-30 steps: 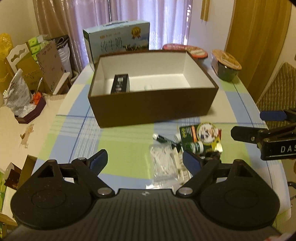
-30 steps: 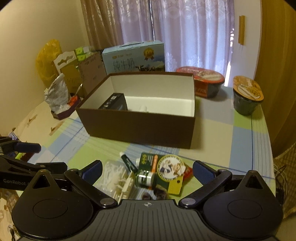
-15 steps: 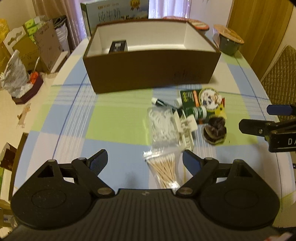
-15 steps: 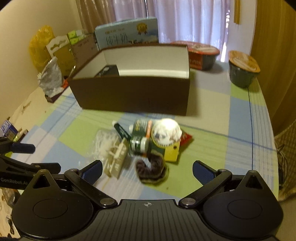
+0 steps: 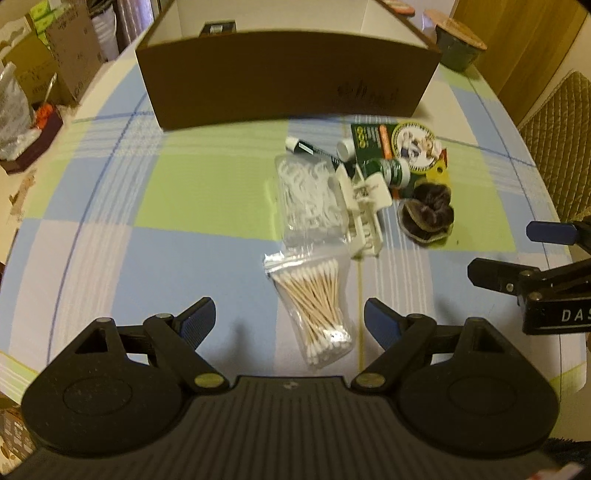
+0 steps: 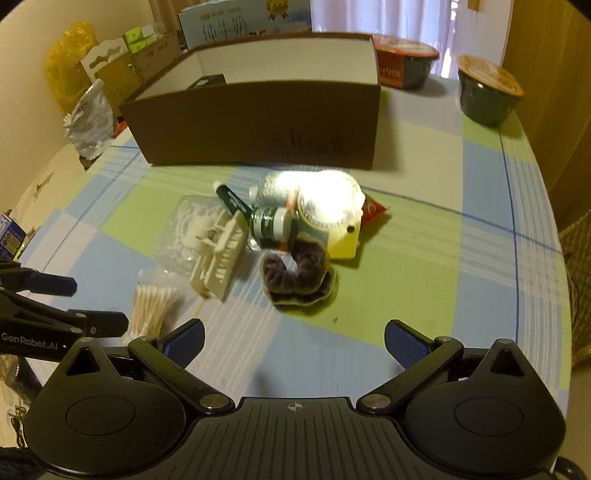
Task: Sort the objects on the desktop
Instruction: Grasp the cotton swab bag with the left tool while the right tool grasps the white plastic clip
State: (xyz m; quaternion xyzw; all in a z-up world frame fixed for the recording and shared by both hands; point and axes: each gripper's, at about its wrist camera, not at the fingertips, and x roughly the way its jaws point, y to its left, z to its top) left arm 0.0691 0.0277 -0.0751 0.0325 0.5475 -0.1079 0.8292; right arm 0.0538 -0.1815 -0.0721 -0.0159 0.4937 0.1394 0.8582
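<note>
A pile of small items lies on the checked tablecloth in front of a brown box [image 5: 288,74] [image 6: 258,122]. A bag of cotton swabs [image 5: 314,306] [image 6: 151,306] lies just ahead of my left gripper [image 5: 290,319], which is open with nothing in it. Beyond it are a bag of white floss picks [image 5: 306,199], a cream plastic clip [image 5: 364,206] [image 6: 221,254], a green bottle [image 5: 388,171] [image 6: 269,225], a green tube [image 5: 306,147] and a green card pack [image 5: 399,144]. A dark scrunchie [image 6: 295,273] [image 5: 428,212] lies ahead of my open, empty right gripper [image 6: 295,339].
A black item [image 5: 218,27] lies inside the box. Two instant-noodle bowls [image 6: 487,92] [image 6: 402,66] and a blue milk carton [image 6: 243,22] stand behind it. Cardboard boxes and bags [image 6: 85,118] crowd the left side; a woven chair [image 5: 565,147] is at the right table edge.
Both grippers have come down and tilted toward the table, so the pile looks larger and nearer. The cotton swab bag has come into view ahead of the left gripper. Both stay open.
</note>
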